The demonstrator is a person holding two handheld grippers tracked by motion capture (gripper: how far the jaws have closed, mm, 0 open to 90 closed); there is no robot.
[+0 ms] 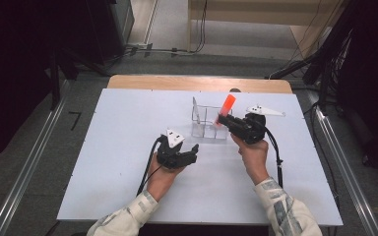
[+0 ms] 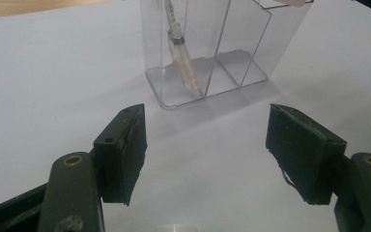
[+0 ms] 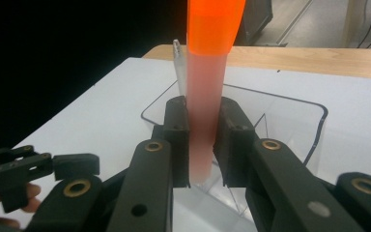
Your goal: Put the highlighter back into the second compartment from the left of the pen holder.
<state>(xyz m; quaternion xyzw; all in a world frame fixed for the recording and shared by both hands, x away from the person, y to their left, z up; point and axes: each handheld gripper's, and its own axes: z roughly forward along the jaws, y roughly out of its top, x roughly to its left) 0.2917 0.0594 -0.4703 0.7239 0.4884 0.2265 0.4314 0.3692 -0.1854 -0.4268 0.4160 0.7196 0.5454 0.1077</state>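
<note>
- Orange and translucent, the marker [image 3: 204, 96] stands nearly upright between the jaws of the right gripper [image 3: 203, 145], which press on its pale barrel from both sides; we see its lower end at the mouth of the clear organizer [image 1: 207, 123], above a compartment.
- The left gripper [image 2: 205, 145] rests low over the white table [image 1: 128, 147] with its jaws spread wide and nothing between them, just in front of the organizer.
- A clear pen [image 2: 181, 58] leans inside the organizer's left compartment, as the left gripper view shows it.
- Risk one: we judge that the marker could strike a thin divider or the rim if lowered off line, since the compartments are narrow and the walls transparent.
- Risk two: the organizer looks light and nothing holds it; a sideways push from the marker or the jaws could slide or tip it.
- Risk three: the smooth barrel could slip through the grip, or the marker, released while tilted, could lean and topple out.
- Risk four: the jaws, wider than the marker, could catch the rim when opening.
</note>
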